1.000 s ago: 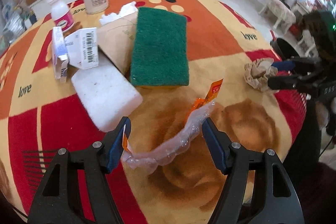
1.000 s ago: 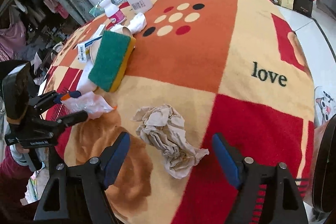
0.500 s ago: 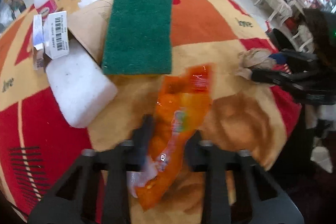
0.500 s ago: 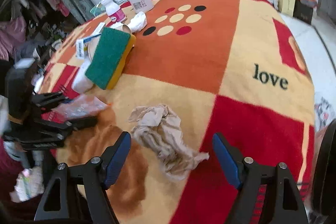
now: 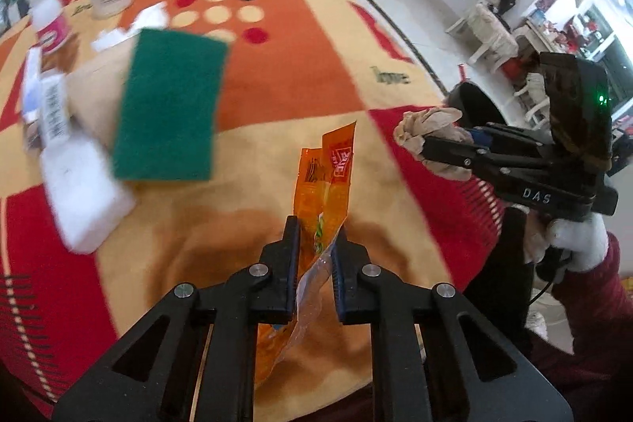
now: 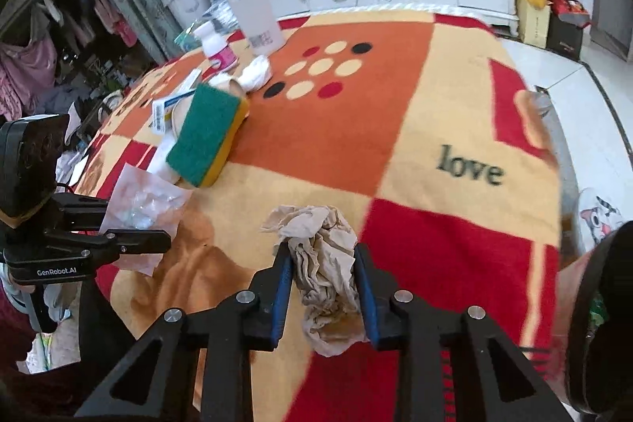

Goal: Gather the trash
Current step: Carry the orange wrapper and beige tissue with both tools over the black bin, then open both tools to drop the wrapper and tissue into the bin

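Both grippers pinch trash above the blanket (image 6: 415, 97): the left gripper (image 5: 315, 244) squeezes an orange wrapper (image 5: 328, 176) near the green sponge (image 5: 170, 105), and the right gripper (image 6: 322, 271) squeezes a crumpled paper (image 6: 322, 263) farther from that sponge.

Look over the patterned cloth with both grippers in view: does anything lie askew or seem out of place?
Yes. The green sponge lies tilted, propped on the white block and brown paper beneath it. A white tissue wad lies loose near the pink-labelled bottle.
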